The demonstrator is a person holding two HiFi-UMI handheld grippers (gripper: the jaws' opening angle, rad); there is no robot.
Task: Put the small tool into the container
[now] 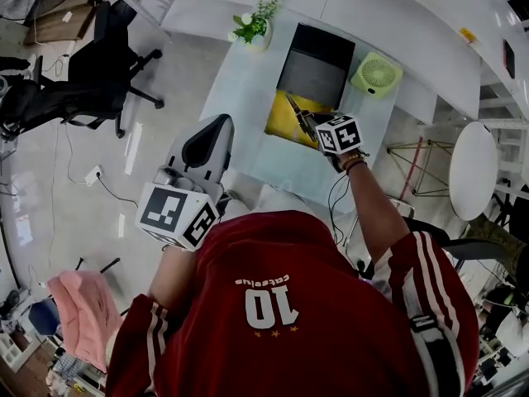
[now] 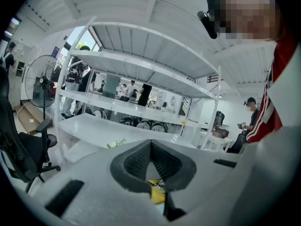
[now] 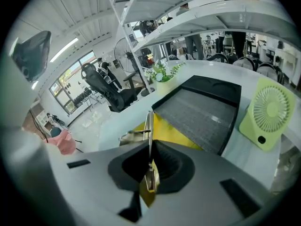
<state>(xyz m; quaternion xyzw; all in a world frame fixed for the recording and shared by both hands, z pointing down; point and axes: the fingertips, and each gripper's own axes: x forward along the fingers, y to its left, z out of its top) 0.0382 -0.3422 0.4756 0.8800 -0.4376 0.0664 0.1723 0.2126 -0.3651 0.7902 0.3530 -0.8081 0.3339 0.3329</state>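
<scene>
Over the rim of the yellow container (image 1: 285,128), right gripper (image 3: 149,149) pinches small tool (image 3: 148,125).

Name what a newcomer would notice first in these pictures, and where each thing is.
The bright yellow container on the pale table draws the eye first. The right gripper is by it, shut on a thin metal tool. Next come the lime-green fan at the table's far right and the black tray just beyond the container.
</scene>
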